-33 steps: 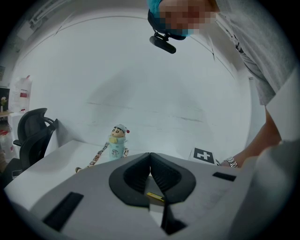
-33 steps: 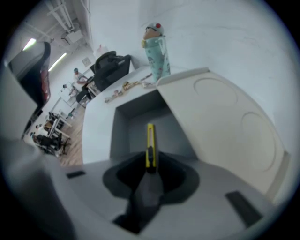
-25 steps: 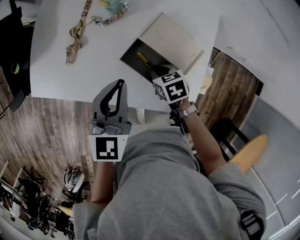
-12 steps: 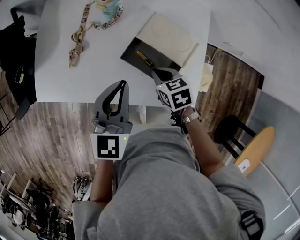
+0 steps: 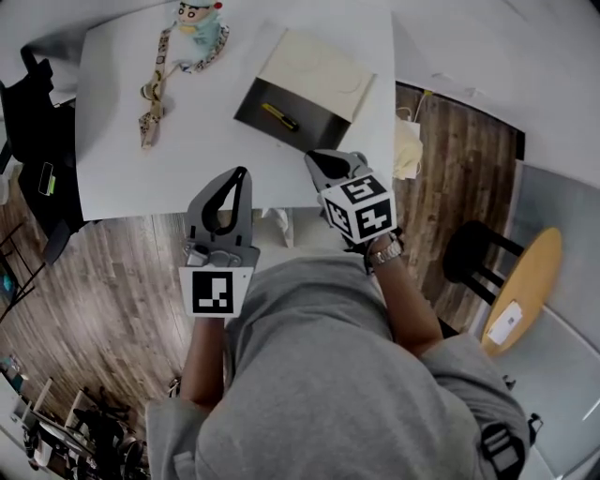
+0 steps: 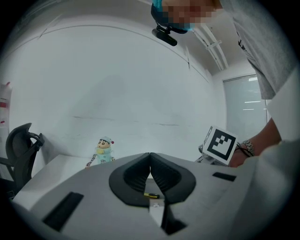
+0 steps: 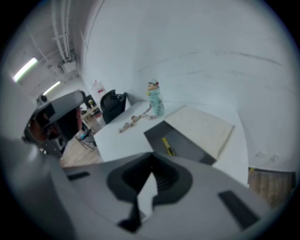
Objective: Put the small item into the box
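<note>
Looking down past a grey hoodie (image 5: 337,375) at a white table (image 5: 141,173). There's an open box (image 5: 314,75) on it, lid flipped back, with a small yellow item (image 5: 279,116) lying on the dark floor inside. At the far left corner stands a little cartoon figure (image 5: 196,17), with a patterned lanyard (image 5: 155,80) trailing from it. The left gripper (image 5: 241,172) hangs over the near table edge, jaws meeting at the tip. The right gripper (image 5: 317,159) is just beside the box's near side and looks closed too, though the angle's poor. A round wooden stool (image 5: 525,286) stands off right.

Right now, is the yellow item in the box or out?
In. The yellow item lies on the dark floor inside the open box.
</note>
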A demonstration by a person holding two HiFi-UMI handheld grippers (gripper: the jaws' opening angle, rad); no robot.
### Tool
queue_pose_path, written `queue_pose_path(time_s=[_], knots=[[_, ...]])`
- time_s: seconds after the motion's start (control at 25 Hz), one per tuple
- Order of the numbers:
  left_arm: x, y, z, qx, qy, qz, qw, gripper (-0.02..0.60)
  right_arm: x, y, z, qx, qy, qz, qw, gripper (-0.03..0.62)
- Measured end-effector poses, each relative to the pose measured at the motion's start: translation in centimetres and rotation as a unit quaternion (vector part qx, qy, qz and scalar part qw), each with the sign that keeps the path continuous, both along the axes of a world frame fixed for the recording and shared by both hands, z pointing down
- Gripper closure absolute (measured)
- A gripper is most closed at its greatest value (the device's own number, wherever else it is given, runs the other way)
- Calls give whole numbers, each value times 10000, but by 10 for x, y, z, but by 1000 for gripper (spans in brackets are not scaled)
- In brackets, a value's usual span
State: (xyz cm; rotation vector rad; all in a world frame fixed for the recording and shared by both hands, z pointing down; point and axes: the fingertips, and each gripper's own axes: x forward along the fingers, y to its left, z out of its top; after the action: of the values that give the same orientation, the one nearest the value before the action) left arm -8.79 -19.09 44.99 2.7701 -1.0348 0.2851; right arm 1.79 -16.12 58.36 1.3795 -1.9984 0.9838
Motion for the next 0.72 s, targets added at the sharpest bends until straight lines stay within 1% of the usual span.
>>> queue_pose_path(time_s=[0.12, 0.28, 0.44, 0.72], knots=[[-1, 6, -6, 39, 90, 27, 9999, 549, -1, 10, -20, 214, -195, 179, 9994, 562], [0, 13, -20, 218, 268, 63, 9994, 549, 1, 19, -48, 526, -234, 311, 9979, 562], [0, 20, -31, 216, 382, 30, 9990, 549, 1, 25, -74, 825, -323, 406, 9952, 562], [-6, 22, -56, 403, 505, -114, 9978, 549, 5, 28, -118, 1344, -422, 436, 9891, 562]])
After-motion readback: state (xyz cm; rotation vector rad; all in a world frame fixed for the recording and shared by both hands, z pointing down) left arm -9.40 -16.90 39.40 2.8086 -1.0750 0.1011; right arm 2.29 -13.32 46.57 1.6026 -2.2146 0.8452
